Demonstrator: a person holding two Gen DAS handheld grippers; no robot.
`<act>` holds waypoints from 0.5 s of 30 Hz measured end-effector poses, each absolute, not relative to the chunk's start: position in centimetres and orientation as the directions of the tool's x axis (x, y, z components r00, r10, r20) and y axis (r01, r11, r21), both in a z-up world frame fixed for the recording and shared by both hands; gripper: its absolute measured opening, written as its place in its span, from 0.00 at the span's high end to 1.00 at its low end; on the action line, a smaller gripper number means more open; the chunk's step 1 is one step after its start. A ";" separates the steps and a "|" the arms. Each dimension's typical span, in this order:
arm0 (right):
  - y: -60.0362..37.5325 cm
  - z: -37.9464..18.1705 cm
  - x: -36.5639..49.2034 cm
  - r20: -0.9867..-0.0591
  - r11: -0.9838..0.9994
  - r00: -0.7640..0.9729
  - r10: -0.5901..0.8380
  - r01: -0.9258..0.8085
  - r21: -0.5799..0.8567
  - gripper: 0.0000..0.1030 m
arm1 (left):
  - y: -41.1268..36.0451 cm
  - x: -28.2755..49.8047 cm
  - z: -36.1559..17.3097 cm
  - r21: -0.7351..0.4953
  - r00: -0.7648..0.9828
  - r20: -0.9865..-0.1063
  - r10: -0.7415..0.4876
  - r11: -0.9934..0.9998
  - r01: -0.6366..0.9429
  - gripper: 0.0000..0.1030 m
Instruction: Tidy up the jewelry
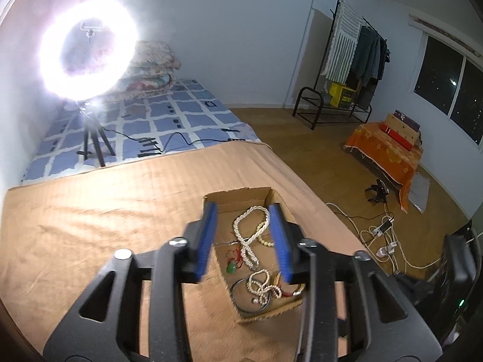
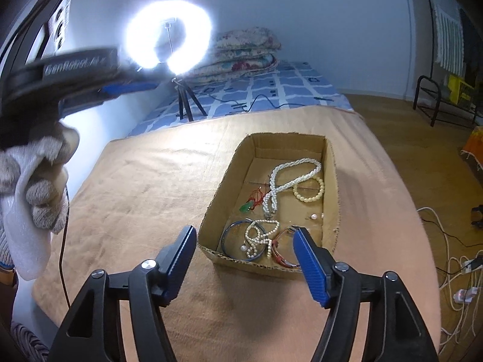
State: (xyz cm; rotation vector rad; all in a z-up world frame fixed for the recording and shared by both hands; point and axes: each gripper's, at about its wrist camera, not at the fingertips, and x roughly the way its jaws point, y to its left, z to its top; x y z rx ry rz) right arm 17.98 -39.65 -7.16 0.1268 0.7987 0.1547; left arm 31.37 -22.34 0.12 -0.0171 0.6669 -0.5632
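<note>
In the right wrist view, a gloved hand (image 2: pixel 39 190) at the far left holds the left tongs (image 2: pixel 126 88), seen from the side, high above the bed; from this side I cannot tell their opening. In the left wrist view, the left tongs (image 1: pixel 246 242) are spread, with nothing between the blue pads, and they hang over the cardboard box (image 1: pixel 238 196).

Behind, a bright ring light (image 2: pixel 169 34) stands on a small tripod on the blue checked sheet (image 2: pixel 271 90). Folded quilts (image 2: pixel 244 51) lie just beside it.

The box (image 2: pixel 229 178) sits on the tan blanket (image 2: pixel 145 181) that covers the near part of the bed. All the jewelry is inside it: a green pendant on red cord (image 2: pixel 248 206), a long twisted pearl necklace (image 2: pixel 289 178), a cream bead bracelet (image 2: pixel 309 191) touching it, a shorter pearl strand (image 2: pixel 261 238) lying over a dark bangle (image 2: pixel 234 242), and red-and-gold bangles (image 2: pixel 282 252) in the near corner.

The right tongs (image 2: pixel 244 258) are spread wide and empty, at the near edge of the box.

At the right, cables (image 2: pixel 452 274) lie on the wooden floor.
</note>
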 end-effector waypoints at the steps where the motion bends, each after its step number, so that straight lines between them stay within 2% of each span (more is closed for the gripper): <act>1: -39.7 -6.8 17.6 -0.698 0.983 0.694 0.177 -0.086 0.164 0.29 | -21.9 30.6 0.3 -0.182 0.653 -0.573 -0.495 0.854 0.488 0.51; 5: -39.9 -5.7 16.1 -0.683 0.987 0.715 0.147 -0.061 0.150 0.27 | -20.8 28.3 0.7 -0.153 0.670 -0.567 -0.479 0.860 0.486 0.48; 9: -40.3 -5.2 14.9 -0.677 0.988 0.725 0.127 -0.029 0.154 0.27 | -19.6 26.3 0.9 -0.135 0.693 -0.560 -0.454 0.875 0.464 0.31; 10: -40.3 -5.1 14.5 -0.676 0.990 0.728 0.111 -0.018 0.143 0.25 | -19.2 25.8 0.8 -0.136 0.695 -0.559 -0.452 0.877 0.461 0.31; 13: -40.4 -4.8 13.5 -0.664 0.993 0.745 0.071 0.013 0.120 0.13 | -18.5 23.9 0.7 -0.121 0.701 -0.563 -0.437 0.883 0.454 0.26; 15: -40.6 -4.5 12.8 -0.649 0.993 0.759 0.048 0.033 0.112 0.12 | -18.1 22.5 0.6 -0.107 0.711 -0.557 -0.428 0.887 0.450 0.19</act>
